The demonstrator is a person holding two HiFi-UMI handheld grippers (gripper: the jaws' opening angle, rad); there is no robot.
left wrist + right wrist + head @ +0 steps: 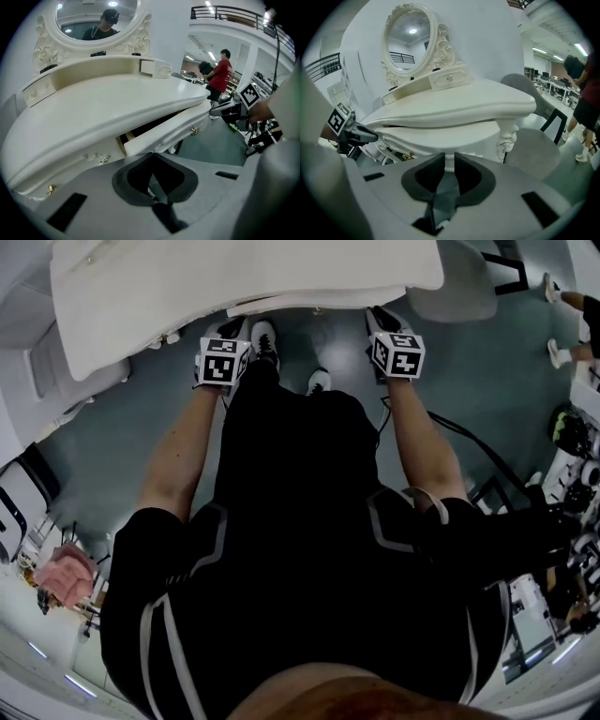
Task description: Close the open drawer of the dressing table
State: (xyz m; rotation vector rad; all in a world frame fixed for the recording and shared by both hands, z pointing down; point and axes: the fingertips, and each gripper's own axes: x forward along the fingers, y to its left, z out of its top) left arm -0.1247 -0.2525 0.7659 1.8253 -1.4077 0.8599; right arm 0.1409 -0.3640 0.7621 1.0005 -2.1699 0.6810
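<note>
Drawer (pixel 164 131) stands partly out of the table (pixel 108 98). Its front runs crosswise, just ahead of both grippers. Left gripper (pixel 151 154) is clenched and empty, tips at the drawer's left end. Right gripper (pixel 449 160) is narrowly parted and empty, facing the drawer's middle.

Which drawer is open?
The wide front drawer under the tabletop; it juts out, showing a dark gap. The small drawers beside the mirror are shut.

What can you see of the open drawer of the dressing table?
The drawer is cream-white, painted wood by its look, with a curved front and a brass knob. It stands partly pulled out under the tabletop, leaving a dark gap; its wooden side shows. The left tongs, tips together, point at its front edge.
</note>
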